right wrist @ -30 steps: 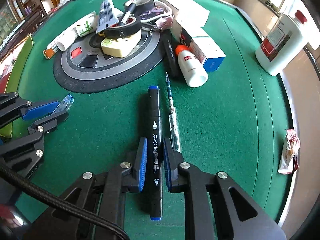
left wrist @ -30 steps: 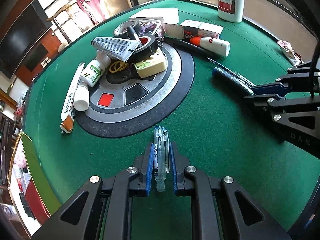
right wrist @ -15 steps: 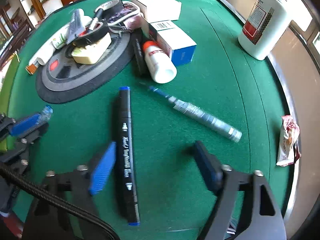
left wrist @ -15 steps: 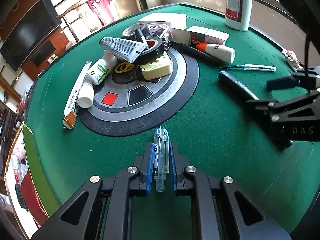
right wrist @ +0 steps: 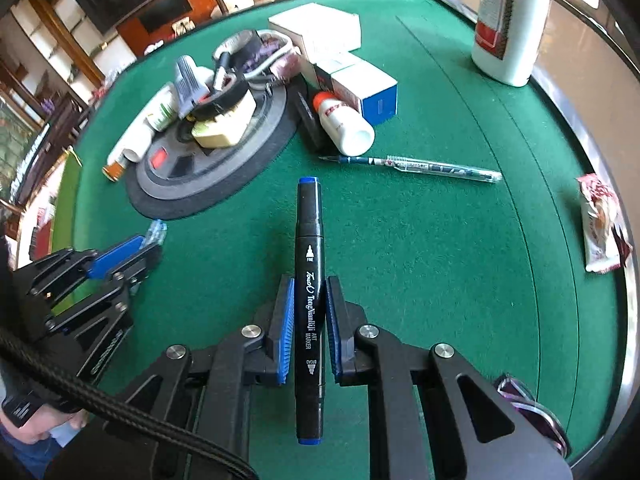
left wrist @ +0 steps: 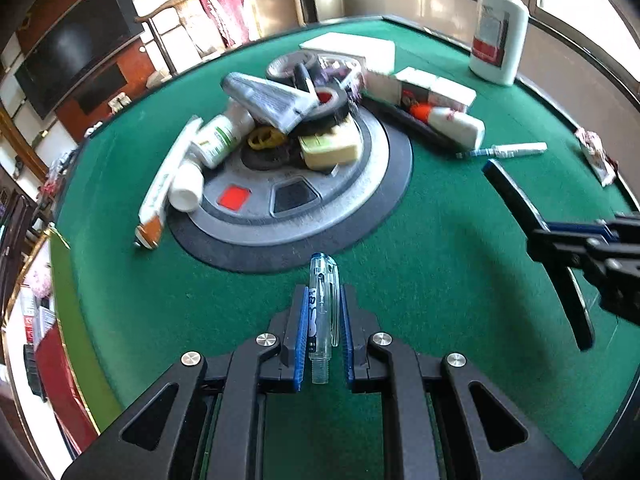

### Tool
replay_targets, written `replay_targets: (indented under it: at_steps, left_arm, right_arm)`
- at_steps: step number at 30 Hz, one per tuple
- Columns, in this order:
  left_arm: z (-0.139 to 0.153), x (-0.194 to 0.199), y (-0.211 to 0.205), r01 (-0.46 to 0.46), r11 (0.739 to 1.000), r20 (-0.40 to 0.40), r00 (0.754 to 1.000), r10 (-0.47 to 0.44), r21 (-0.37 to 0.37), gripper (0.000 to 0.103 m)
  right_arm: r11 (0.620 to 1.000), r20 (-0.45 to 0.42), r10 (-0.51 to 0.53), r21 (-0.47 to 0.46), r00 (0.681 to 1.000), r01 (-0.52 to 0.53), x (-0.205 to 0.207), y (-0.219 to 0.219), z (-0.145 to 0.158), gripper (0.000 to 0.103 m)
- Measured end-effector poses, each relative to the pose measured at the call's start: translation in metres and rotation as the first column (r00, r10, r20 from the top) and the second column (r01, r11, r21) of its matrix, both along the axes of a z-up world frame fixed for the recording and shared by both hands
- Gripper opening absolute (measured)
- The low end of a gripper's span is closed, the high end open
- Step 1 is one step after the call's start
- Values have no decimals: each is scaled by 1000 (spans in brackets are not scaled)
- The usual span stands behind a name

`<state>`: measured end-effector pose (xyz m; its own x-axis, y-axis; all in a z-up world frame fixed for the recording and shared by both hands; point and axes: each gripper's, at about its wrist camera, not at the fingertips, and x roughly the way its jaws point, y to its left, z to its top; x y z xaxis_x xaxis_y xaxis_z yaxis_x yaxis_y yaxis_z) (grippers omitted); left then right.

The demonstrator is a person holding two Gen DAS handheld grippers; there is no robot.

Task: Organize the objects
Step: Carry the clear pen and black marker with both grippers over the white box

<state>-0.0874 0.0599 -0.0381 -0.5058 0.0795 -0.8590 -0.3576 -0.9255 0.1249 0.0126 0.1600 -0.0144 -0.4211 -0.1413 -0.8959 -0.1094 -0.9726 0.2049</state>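
Observation:
My left gripper (left wrist: 322,320) is shut on a clear blue pen (left wrist: 323,304) and holds it above the green felt, near the front edge of the round grey centre plate (left wrist: 360,208). My right gripper (right wrist: 310,320) is shut on a black art marker (right wrist: 309,276) with blue ends, lifted off the felt. The marker also shows in the left wrist view (left wrist: 532,232), at the right. A second clear pen (right wrist: 420,165) lies on the felt beyond the marker. The left gripper shows at the left in the right wrist view (right wrist: 132,250).
The centre plate carries a heap: tape rolls (left wrist: 320,100), a grey tube (left wrist: 268,100), small bottles (left wrist: 216,140), a cream box (left wrist: 328,148). White boxes (right wrist: 360,88), a fallen white bottle (right wrist: 344,124) and a tall white bottle (right wrist: 512,20) stand behind. A snack wrapper (right wrist: 600,220) lies at the right rim.
My right gripper was open half a second ago with the marker lying on the felt; it has closed on the marker and lifted it. The left gripper keeps its pen.

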Motion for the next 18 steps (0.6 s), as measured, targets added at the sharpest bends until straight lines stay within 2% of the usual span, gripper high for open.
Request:
replay_targets:
  at_steps: [2, 6, 7, 11, 14, 18]
  left_arm:
    - [7, -2, 1, -6, 1000, -12, 1000, 6, 0, 12]
    - [19, -5, 4, -19, 1000, -45, 999, 19, 16, 12]
    - [22, -6, 4, -23, 999, -51, 998, 24, 26, 12]
    - [26, -10, 4, -24, 999, -45, 999, 25, 31, 12]
    - [31, -13, -5, -50, 993, -20, 998, 53, 103, 12]
    - [35, -15, -13, -69, 994, -26, 997, 71, 89, 12]
  right_arm:
    - [1000, -22, -3, -16, 1000, 3, -7, 2, 9, 12]
    - [1000, -54, -4, -11, 999, 3, 8, 7, 22, 12]
    - [1000, -55, -8, -12, 998, 7, 10, 23, 34, 13]
    - [1000, -78, -14, -15, 997, 13, 13, 28, 49, 13]
    - [999, -73, -29, -33, 997, 26, 14, 30, 50, 13]
    - [999, -87, -30, -31, 996, 28, 18, 29, 57, 13]
